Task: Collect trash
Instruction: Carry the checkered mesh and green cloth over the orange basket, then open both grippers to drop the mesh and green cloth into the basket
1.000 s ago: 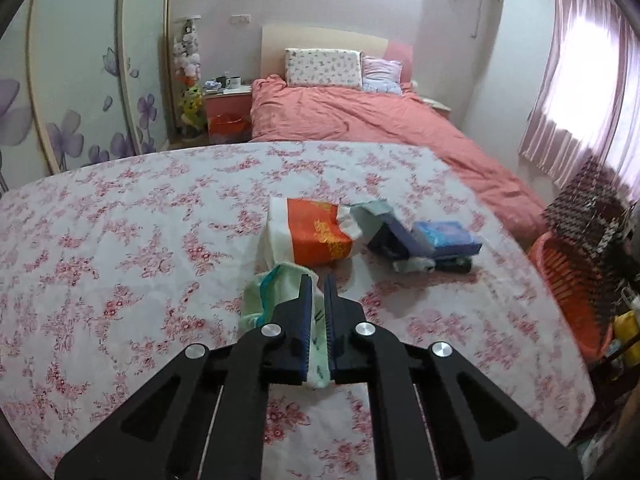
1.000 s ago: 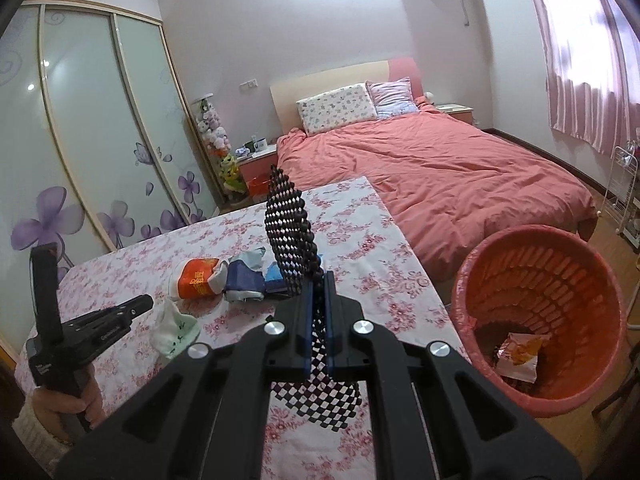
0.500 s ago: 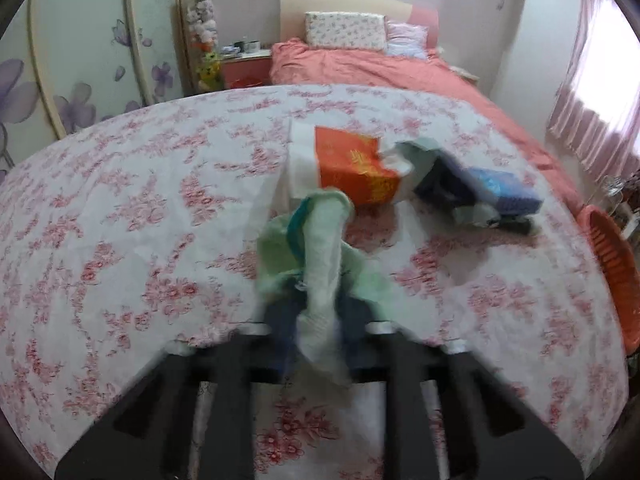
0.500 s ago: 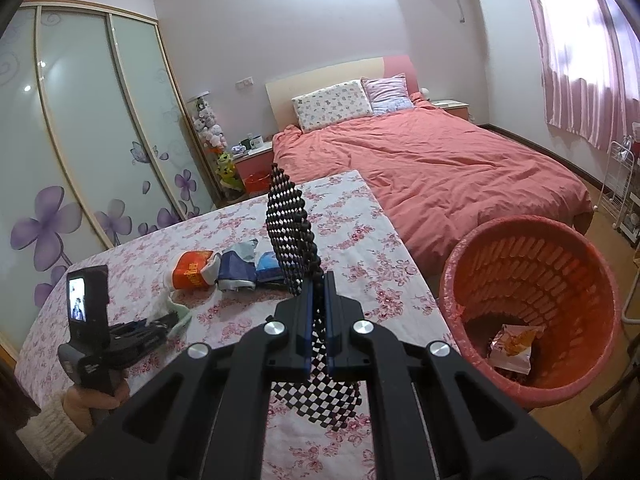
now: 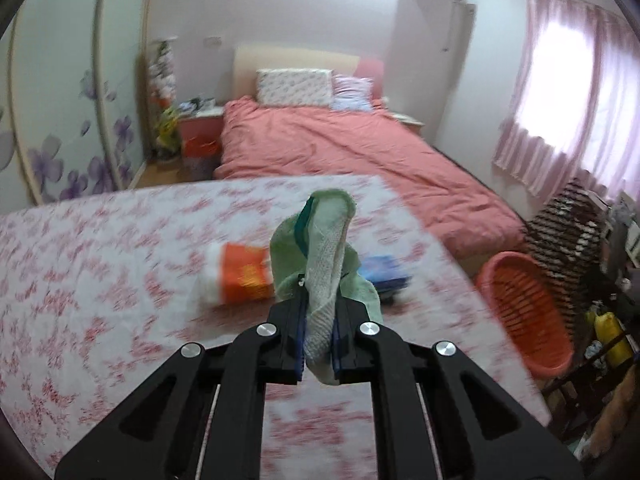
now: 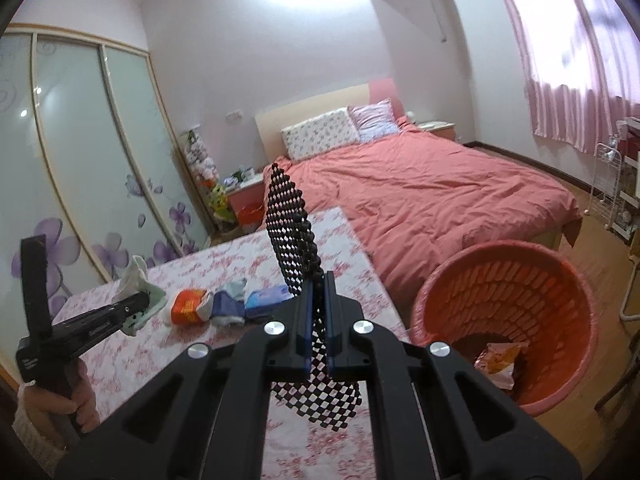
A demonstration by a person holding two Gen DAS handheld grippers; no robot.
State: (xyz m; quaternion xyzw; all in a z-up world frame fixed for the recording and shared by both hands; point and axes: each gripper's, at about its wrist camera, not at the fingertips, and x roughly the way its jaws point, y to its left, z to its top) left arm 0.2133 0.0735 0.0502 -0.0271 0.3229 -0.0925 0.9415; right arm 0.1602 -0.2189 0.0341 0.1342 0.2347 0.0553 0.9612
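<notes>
In the left wrist view, the left gripper (image 5: 318, 344) sits at lower centre with its jaws closed tight on a green rag (image 5: 324, 252), which stands up above the fingers, clear of the floral table (image 5: 100, 280); behind it, mid-frame, lie an orange packet (image 5: 240, 276) and a blue pack (image 5: 382, 272), both blurred. The bin (image 5: 524, 312) is at the right edge, beside the table's corner. The step in hand looks like carrying the rag to the bin; next it calls for a swing right until the rag hangs over the rim, then opening the jaws. In the right wrist view, the right gripper (image 6: 316, 340) at centre is clamped on a black mesh sheet (image 6: 290, 232), which rises above the jaws and hangs below them. The bin (image 6: 508, 280) fills the lower right, close by; inside it lies one crumpled snack wrapper (image 6: 498, 360), nothing else visible. The mesh needs the same move right, then release
</notes>
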